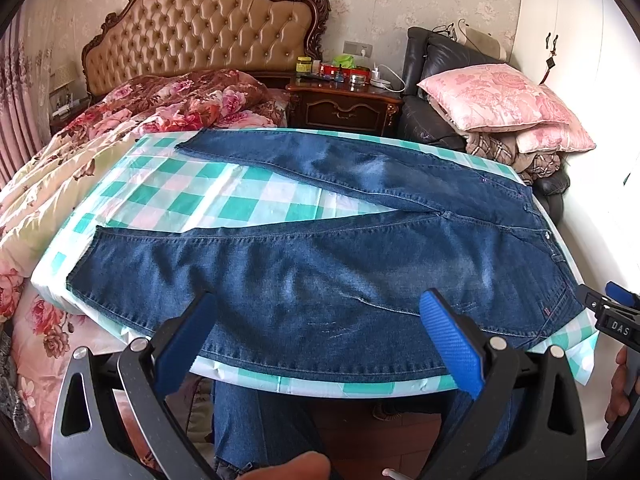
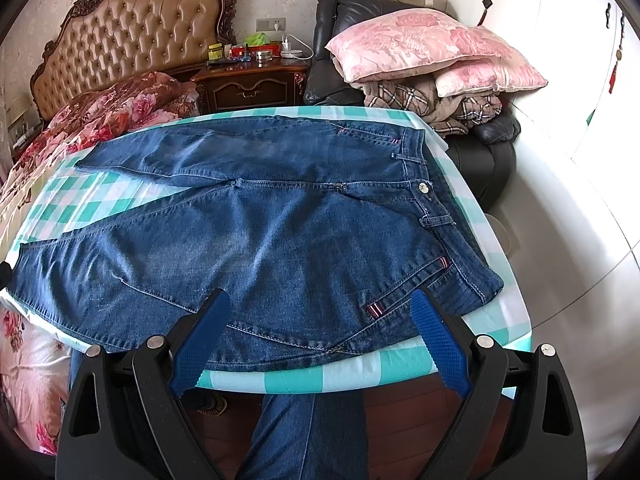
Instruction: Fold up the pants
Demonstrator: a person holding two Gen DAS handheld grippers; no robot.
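Blue denim pants point(image 1: 320, 272) lie flat on a table with a green-and-white checked cloth point(image 1: 224, 192). The two legs spread apart toward the left; the waistband point(image 2: 424, 192) with its metal button is at the right. My left gripper point(image 1: 318, 304) hovers open over the near leg at the table's front edge, nothing between its blue pads. My right gripper point(image 2: 320, 300) is open too, above the pants point(image 2: 260, 240) near the hip pocket. The right gripper's tip point(image 1: 616, 304) also shows at the far right of the left wrist view.
A bed with a floral quilt point(image 1: 100, 148) and tufted headboard point(image 1: 200, 28) stands left of the table. A wooden nightstand point(image 1: 344, 104) with small items is behind. A black armchair point(image 2: 492, 148) piled with pink pillows point(image 2: 420, 44) is at the back right. The person's denim-clad legs point(image 2: 304, 432) are below the table edge.
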